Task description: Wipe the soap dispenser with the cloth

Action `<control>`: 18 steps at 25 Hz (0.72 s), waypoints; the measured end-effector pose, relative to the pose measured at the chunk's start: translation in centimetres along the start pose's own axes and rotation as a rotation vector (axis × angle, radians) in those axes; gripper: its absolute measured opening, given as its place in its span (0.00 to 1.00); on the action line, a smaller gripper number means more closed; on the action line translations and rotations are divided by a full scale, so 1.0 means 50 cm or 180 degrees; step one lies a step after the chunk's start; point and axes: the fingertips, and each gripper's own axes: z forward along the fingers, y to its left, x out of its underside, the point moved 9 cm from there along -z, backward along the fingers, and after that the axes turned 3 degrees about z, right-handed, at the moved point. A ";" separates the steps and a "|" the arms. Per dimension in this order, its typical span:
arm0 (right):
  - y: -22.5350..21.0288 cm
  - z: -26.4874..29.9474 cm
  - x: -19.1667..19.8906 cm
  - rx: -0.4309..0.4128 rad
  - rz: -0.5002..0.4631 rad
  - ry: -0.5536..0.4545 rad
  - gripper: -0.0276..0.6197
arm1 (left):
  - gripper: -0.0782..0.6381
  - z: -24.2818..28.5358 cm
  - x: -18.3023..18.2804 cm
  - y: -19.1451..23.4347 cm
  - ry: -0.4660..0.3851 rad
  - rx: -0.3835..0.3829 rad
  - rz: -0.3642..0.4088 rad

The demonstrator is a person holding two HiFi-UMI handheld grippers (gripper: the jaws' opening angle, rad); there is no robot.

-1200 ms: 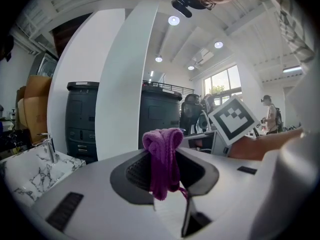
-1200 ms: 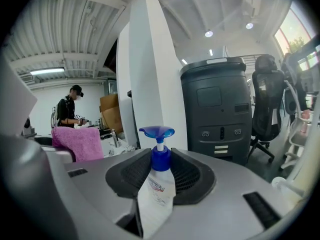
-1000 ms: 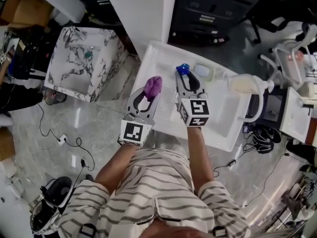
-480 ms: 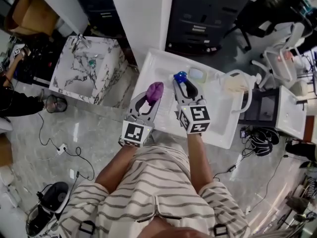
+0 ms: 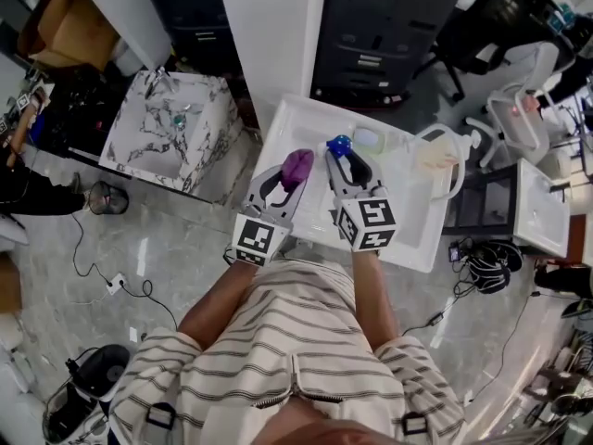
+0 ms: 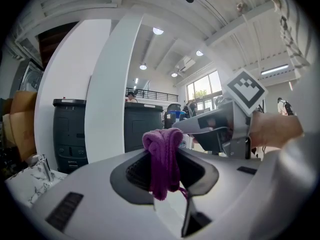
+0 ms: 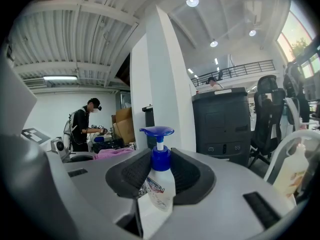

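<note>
My left gripper [image 5: 293, 172] is shut on a bunched purple cloth [image 5: 297, 167]. In the left gripper view the cloth [image 6: 162, 154] hangs between the dark pads [image 6: 137, 171], its top poking above the jaws. My right gripper [image 5: 341, 153] is shut on the soap dispenser [image 7: 159, 184], a clear bottle with a blue pump [image 7: 157, 132] that stands upright between the jaws. From above only the blue pump [image 5: 339, 144] shows. The cloth and the dispenser are side by side with a small gap between them, both held above the white table [image 5: 412, 225].
A small clear container [image 5: 368, 140] lies on the table beyond the dispenser. A white chair [image 5: 447, 170] stands at the table's right, a marble basin unit [image 5: 167, 128] to the left, and a white pillar [image 5: 269, 35] and black cabinet [image 5: 389, 35] behind.
Both grippers have lifted with their loads. The cloth has come a little closer to the dispenser's pump. Both grips stay the same.
</note>
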 end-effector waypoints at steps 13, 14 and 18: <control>0.024 -0.017 -0.004 0.0043 -0.0056 -0.0038 0.24 | 0.27 -0.004 0.002 -0.027 -0.0053 0.0109 0.0069; 0.023 -0.018 -0.005 0.0051 -0.0059 -0.0040 0.24 | 0.27 -0.003 0.001 -0.029 -0.0062 0.0122 0.0074; 0.023 -0.018 -0.009 0.0057 -0.0030 -0.0025 0.24 | 0.27 0.002 -0.003 -0.036 -0.0067 0.0190 0.0101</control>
